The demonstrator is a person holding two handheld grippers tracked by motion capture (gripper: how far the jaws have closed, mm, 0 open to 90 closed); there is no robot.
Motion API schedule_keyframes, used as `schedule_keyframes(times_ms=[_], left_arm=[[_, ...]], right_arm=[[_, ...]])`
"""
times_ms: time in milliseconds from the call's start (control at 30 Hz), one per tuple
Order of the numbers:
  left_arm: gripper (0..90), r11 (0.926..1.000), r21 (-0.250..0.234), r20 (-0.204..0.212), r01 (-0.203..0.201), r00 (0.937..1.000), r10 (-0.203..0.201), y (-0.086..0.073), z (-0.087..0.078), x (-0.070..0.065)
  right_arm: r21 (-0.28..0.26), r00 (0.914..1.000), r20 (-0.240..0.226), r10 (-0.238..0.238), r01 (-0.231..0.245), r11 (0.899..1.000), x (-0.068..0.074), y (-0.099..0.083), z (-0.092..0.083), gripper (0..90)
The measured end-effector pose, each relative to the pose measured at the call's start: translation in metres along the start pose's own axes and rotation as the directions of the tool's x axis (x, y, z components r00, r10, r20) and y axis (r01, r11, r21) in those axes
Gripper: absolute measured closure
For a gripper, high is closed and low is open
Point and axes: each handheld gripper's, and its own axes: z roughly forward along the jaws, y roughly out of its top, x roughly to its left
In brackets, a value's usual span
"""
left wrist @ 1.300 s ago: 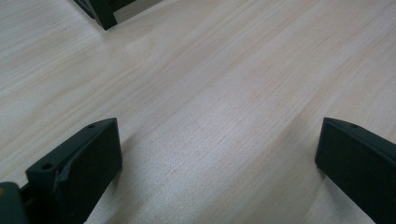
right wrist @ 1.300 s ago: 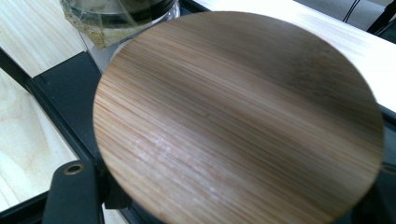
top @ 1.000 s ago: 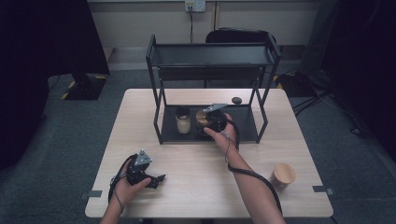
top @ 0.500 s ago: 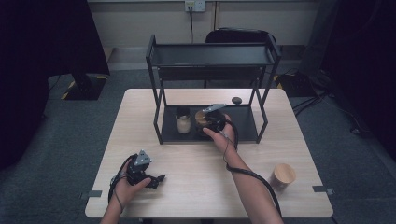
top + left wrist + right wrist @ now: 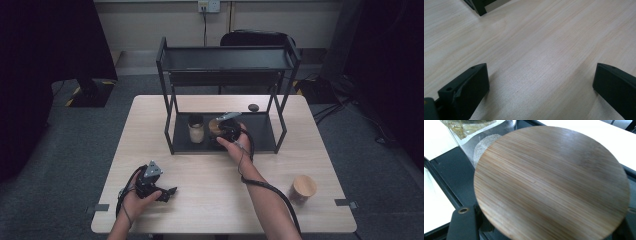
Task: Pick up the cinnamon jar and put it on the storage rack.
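The right hand-held gripper (image 5: 220, 128) holds a wood-lidded jar (image 5: 216, 127) on the rack's (image 5: 225, 140) lower shelf; the left hand-held gripper (image 5: 170, 191) rests on the counter (image 5: 210, 190).

Prob. lab: dark curtains (image 5: 45, 75), taped floor (image 5: 75, 95)

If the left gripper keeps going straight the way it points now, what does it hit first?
Probably nothing soon: the left gripper, jaws open, points across bare table. The black rack foot lies far ahead and off to the side.

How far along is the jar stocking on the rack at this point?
Done: one jar stands on the rack's bottom shelf. In hand: the right tongs are shut on a wood-lidded jar at that shelf, beside the first. Left: a third jar waits on the table; the left tongs rest open.
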Motion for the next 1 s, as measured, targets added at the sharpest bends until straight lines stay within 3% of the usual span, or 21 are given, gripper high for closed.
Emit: schedule_keyframes(times_ms=[1000], left_arm=[[0.1,1.0000,0.000,0.000,0.000,1.0000,0.000,0.0000,0.0000,0.0000]], right_arm=[[-0.025,0.9989,0.008,0.047,-0.047,0.999,-0.0065,-0.0031,0.0042,25.1]])
